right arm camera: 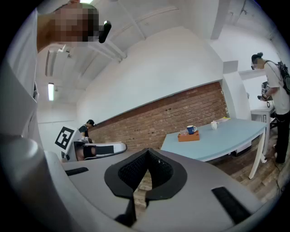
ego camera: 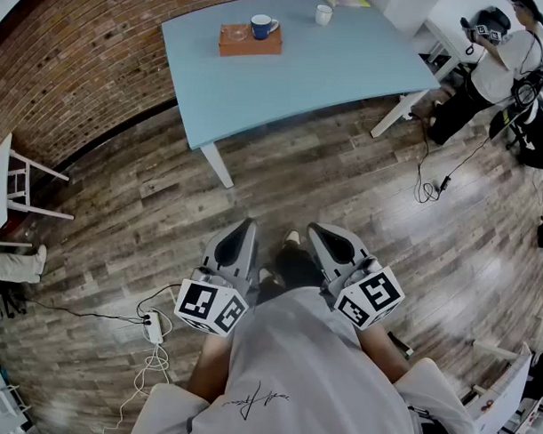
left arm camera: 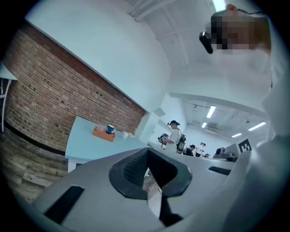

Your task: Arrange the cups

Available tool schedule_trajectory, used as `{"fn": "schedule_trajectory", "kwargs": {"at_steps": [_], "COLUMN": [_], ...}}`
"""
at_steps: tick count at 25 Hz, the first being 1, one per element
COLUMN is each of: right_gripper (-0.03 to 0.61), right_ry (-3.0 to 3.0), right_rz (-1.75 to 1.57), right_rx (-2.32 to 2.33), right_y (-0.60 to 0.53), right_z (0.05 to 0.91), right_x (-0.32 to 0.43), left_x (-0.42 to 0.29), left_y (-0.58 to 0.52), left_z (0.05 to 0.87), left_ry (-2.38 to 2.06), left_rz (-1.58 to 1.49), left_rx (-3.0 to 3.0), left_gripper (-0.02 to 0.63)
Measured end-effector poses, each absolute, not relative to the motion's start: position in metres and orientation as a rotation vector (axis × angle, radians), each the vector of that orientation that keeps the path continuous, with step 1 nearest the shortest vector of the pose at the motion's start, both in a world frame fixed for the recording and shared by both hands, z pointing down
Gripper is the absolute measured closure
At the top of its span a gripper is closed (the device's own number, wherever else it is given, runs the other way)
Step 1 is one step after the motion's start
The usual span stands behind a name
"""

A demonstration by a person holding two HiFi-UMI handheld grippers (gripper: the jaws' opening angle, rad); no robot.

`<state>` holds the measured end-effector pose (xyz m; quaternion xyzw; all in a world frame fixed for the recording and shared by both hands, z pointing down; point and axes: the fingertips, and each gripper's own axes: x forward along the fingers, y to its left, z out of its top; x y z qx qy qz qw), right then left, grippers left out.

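A blue cup stands on a brown tray at the far side of a light blue table, with a clear glass beside it on the tray. A white cup sits apart to the tray's right. Both grippers are held close to my body over the wooden floor, well short of the table. My left gripper and right gripper are shut with nothing in them. The left gripper view shows its shut jaws and the blue cup far off. The right gripper view shows the same cup and tray.
A brick wall runs behind the table. Another person stands at the table's right end with cables on the floor. A power strip and cords lie by my left foot. A white chair stands at far left.
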<state>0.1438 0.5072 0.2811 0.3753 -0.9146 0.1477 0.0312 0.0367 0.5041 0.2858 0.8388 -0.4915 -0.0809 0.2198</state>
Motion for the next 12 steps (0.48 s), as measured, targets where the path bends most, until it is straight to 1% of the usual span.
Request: {"fn": "schedule_trajectory", "kwargs": {"at_steps": [12], "right_gripper": [0.558], "right_ry": [-2.832], "right_rz": [0.486], "right_rx": [1.134], "right_y": [0.444], "right_z": [0.284], "right_x": [0.152], "left_x": [0.046], "left_y": [0.442], "left_z": [0.292], "left_ry": [-1.444], "left_rz": [-0.174], "left_rx": [2.27], "left_gripper": [0.604]}}
